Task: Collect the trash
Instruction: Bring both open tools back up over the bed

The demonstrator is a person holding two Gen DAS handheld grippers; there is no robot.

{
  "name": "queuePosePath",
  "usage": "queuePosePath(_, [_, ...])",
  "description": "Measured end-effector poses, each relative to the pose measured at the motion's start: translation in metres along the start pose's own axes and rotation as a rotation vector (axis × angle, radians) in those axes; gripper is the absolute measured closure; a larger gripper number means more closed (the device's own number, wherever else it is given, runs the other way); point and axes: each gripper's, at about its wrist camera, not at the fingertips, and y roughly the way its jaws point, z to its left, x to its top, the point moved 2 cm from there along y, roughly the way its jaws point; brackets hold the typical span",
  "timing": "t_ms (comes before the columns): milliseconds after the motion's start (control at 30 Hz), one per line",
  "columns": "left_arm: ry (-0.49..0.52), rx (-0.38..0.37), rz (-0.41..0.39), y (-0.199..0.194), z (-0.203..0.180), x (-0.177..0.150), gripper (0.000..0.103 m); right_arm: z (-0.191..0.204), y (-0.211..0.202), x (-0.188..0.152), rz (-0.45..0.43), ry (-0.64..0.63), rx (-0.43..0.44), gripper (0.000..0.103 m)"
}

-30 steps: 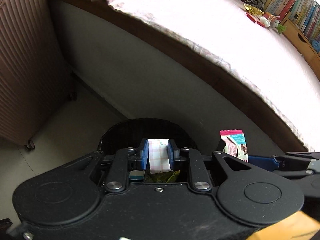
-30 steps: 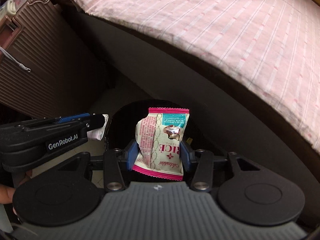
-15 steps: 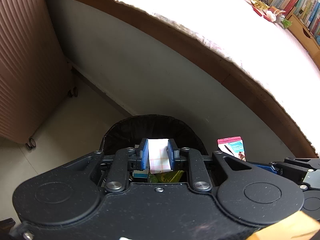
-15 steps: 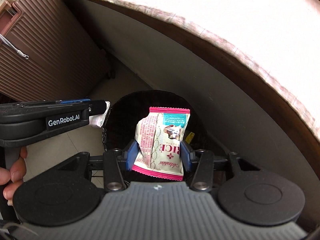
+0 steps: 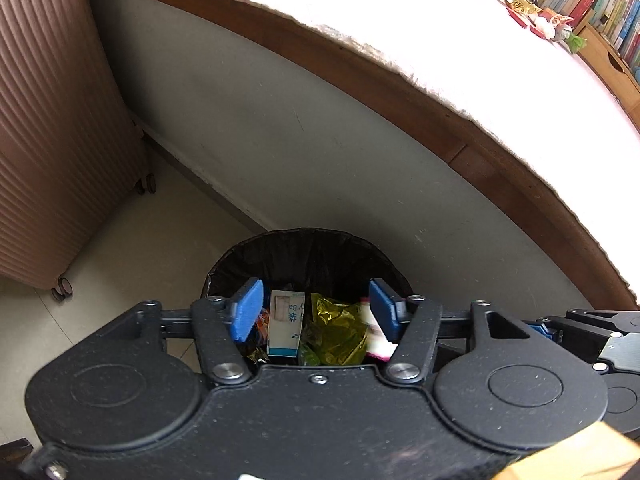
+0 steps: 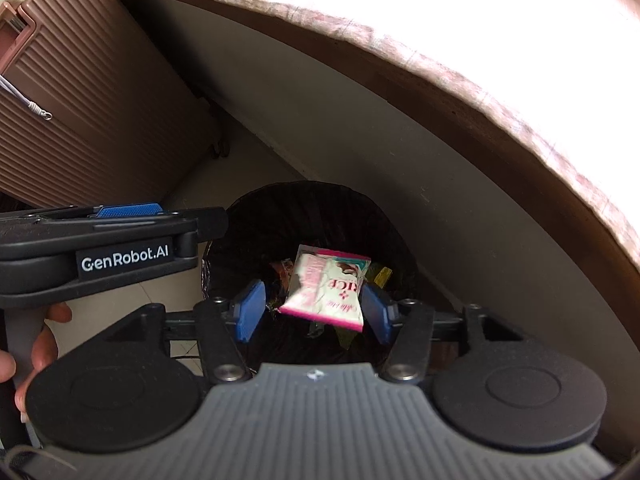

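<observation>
Both the left gripper (image 5: pixel 316 310) and right gripper (image 6: pixel 314 312) are opening their blue fingers (image 6: pixel 250 312) at lower centre, gripping nothing, the pink-and-white snack wrapper (image 6: pixel 326 290) loose above the black-lined round bin (image 6: pixel 256 236).

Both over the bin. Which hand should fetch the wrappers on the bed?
Right tongs, probably: the wrappers lie far to their side. Like the left tongs they are opening, snack packet dropping free.
</observation>
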Motion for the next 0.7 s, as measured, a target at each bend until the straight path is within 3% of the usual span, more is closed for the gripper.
queuePosePath(367, [-0.004,0.003,-0.054,-0.026,-0.005,0.01,0.03,-0.006,-0.021,0.007,-0.041,0.021,-0.015,0.032])
queuePosePath(700, [0.044,-0.055,-0.235,-0.082,-0.039,0.065,0.021,-0.052,-0.114,0.044,-0.264,0.144,-0.051,0.03])
